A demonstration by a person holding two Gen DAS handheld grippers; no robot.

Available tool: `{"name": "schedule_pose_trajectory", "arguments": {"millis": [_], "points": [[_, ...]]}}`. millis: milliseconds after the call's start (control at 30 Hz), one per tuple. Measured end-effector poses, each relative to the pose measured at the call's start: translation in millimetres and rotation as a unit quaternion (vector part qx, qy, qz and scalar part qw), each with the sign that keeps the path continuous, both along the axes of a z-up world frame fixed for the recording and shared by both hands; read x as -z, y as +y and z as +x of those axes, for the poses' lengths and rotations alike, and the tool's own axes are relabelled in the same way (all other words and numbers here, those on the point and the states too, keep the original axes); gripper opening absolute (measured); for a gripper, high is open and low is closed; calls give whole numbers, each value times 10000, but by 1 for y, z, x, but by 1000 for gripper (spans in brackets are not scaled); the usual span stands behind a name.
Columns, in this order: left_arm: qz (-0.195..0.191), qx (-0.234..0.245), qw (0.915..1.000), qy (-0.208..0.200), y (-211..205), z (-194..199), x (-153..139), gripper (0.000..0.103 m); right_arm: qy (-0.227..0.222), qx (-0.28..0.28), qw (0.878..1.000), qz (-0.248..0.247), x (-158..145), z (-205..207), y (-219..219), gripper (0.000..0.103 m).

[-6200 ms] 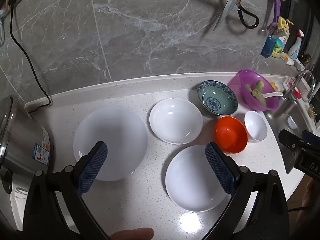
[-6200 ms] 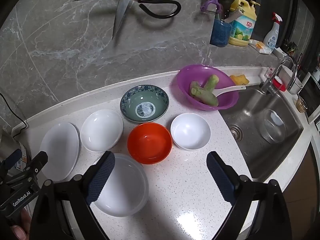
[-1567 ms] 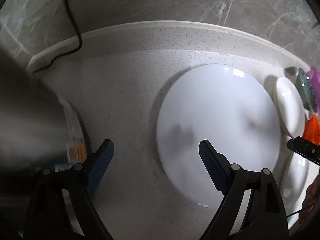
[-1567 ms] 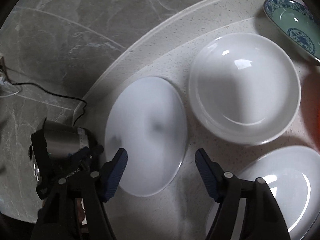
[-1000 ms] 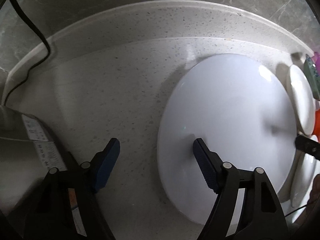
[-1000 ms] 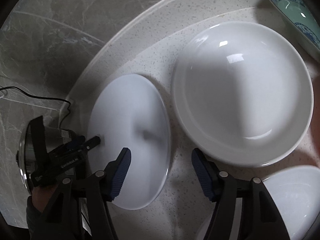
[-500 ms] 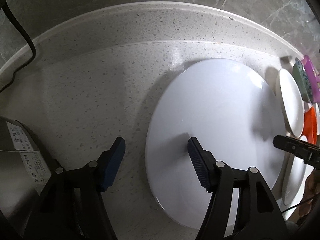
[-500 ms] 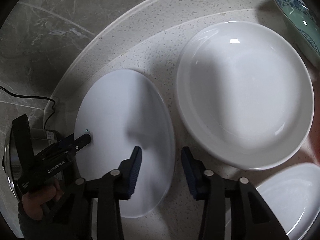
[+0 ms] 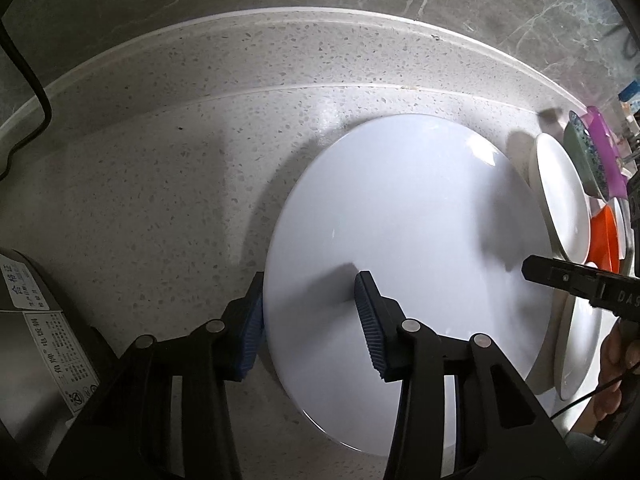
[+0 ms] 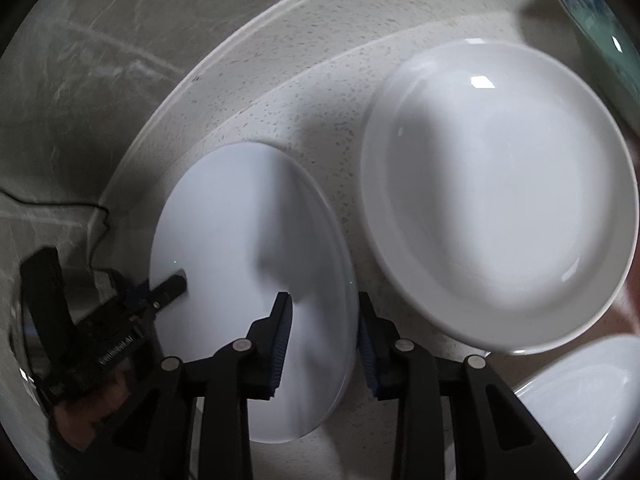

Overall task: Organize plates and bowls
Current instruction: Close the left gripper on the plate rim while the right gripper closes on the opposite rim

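A large flat white plate [image 9: 420, 248] lies on the speckled counter; it also shows in the right wrist view [image 10: 240, 248]. My left gripper [image 9: 310, 312] straddles its left rim, one finger outside the edge and one over the plate, partly closed with a gap. My right gripper [image 10: 322, 336] straddles the opposite rim the same way, also partly closed. Neither visibly clamps the rim. A deep white plate [image 10: 500, 208] sits just right of the flat one. Another white plate [image 10: 580, 408] is at the lower right.
A steel cooker [image 9: 36, 360] stands at the left with a black cord [image 9: 24, 60] behind it. An orange bowl [image 9: 604, 240], a green patterned bowl [image 9: 584, 156] and a purple bowl [image 9: 608, 148] crowd the right. The marble wall runs along the back.
Both grippers have moved in onto opposite rims of the large flat plate and their jaws have narrowed around its edges. The plate still lies on the counter.
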State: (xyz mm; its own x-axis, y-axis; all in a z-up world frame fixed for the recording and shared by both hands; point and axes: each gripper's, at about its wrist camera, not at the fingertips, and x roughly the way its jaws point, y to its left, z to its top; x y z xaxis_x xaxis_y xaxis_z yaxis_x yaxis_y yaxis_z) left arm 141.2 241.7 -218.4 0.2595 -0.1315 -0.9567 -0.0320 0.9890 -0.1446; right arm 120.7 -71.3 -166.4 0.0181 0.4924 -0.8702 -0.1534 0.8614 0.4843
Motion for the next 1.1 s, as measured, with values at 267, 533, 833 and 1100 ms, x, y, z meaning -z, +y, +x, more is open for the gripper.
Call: {"name": "schedule_pose_trajectory", "arguments": {"millis": [267, 533, 833, 1100], "points": [[-55, -87, 9999, -94, 9, -19, -5, 36, -161, -58, 9999, -20, 2, 3, -6, 20], [-47, -138, 9998, -111, 9, -21, -4, 35, -316, -184, 9993, -115, 0, 0, 0, 20], [-30, -213, 9997, -141, 8, -31, -11, 35, -368, -237, 9989, -145, -4, -3, 2, 21], [-4, -241, 9992, -324, -6, -50, -38, 35, -514, -192, 9985, -76, -21, -12, -6, 21]]}}
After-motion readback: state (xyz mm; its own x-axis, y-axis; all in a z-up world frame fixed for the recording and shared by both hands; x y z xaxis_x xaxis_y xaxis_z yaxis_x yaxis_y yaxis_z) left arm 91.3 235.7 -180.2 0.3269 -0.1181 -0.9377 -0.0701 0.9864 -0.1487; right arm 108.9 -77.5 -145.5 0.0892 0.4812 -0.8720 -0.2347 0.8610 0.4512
